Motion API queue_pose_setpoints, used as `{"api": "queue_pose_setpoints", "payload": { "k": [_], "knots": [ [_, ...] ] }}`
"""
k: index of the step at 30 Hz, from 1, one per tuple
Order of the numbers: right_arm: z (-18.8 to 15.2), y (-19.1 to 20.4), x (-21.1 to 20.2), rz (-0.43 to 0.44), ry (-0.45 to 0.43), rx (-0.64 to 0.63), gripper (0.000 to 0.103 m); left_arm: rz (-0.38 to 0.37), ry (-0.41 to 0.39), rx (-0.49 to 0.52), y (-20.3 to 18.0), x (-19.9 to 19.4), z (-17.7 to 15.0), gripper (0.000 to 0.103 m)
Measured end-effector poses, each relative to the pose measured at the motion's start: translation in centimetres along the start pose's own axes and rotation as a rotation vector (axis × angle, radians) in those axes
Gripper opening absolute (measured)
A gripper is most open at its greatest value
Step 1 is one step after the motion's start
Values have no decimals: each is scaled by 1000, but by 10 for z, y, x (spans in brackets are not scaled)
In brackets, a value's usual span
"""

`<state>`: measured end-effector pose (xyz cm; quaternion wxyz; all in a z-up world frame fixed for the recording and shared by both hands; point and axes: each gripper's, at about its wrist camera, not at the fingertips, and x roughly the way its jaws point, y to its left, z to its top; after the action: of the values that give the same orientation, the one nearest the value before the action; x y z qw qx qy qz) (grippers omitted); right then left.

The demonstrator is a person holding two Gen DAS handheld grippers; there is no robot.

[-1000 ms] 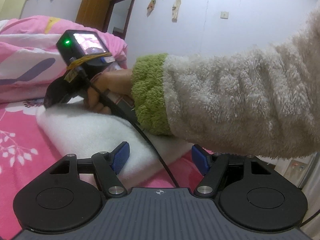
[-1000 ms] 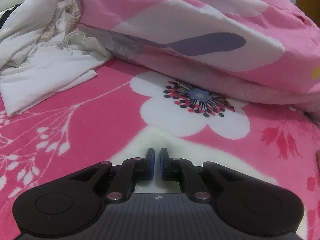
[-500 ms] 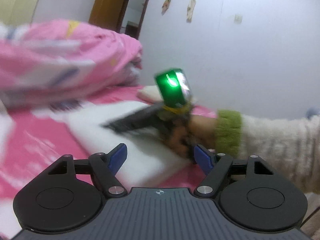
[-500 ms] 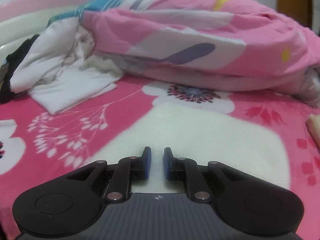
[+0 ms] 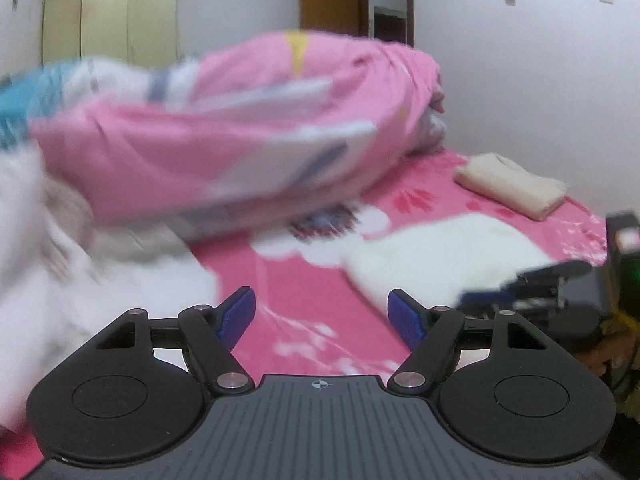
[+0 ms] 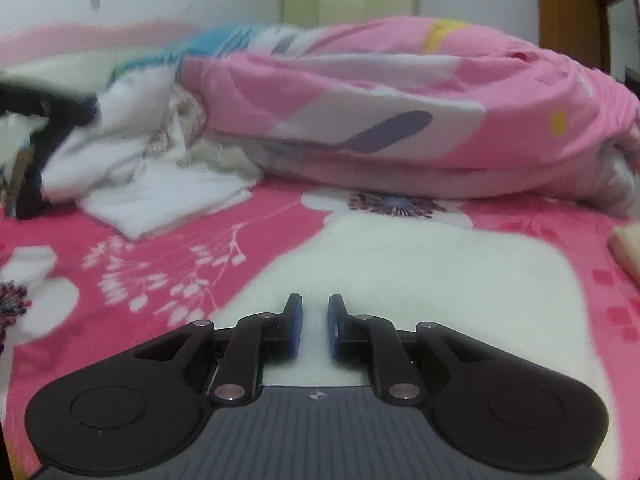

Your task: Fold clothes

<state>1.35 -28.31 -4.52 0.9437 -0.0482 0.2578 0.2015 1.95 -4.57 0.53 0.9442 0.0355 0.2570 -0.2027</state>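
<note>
A bed covered by a bright pink floral blanket (image 6: 280,240) fills both wrist views. A rumpled pink duvet (image 6: 400,120) is heaped along the far side.

A fluffy white garment (image 6: 440,272), folded into a compact rectangle, lies flat on the blanket in front of the right gripper (image 6: 314,332). That gripper's blue-padded jaws stand only slightly apart, with a narrow gap between them, and nothing is pinched in it; the white fleece shows beyond and beneath the fingers. In the left wrist view the same garment (image 5: 440,256) lies ahead to the right.

The left gripper (image 5: 322,316) has its jaws wide apart and holds nothing; only pink blanket shows between them.

A cream garment (image 5: 512,188), already folded, rests near the far edge of the bed, apart from the white one. A loose heap of white and dark clothes (image 6: 140,172) lies unfolded at the left, beside the duvet.

Judging by this, two pieces look finished and the heap remains to be folded.
</note>
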Motion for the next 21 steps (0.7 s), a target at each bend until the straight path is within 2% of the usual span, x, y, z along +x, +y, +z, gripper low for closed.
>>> {"api": "queue_pose_setpoints", "payload": {
  "k": [2, 6, 8, 10, 14, 17, 21],
  "knots": [
    [-6, 0, 1, -5, -15, 8, 13, -52, 3, -76, -6, 8, -14, 74],
    [-19, 13, -20, -23, -22, -24, 14, -108, -2, -111, -17, 10, -36, 74],
    [-25, 21, -32, -32, -25, -43, 13, -120, 8, -104, -21, 14, -39, 74],
    [-35, 28, -27, -70, -48, -92, 13, -132, 17, -99, -26, 17, -42, 74],
    [-26, 35, -28, -108, -43, -103, 13, -175, 10, -75, -37, 15, -46, 74],
    [-23, 36, -50, -103, -55, -59, 13, -182, 6, -25, -49, 14, -55, 74],
    [-42, 32, -51, -105, -49, -18, 13, -190, 53, -11, -62, 30, -65, 76]
  ]
}}
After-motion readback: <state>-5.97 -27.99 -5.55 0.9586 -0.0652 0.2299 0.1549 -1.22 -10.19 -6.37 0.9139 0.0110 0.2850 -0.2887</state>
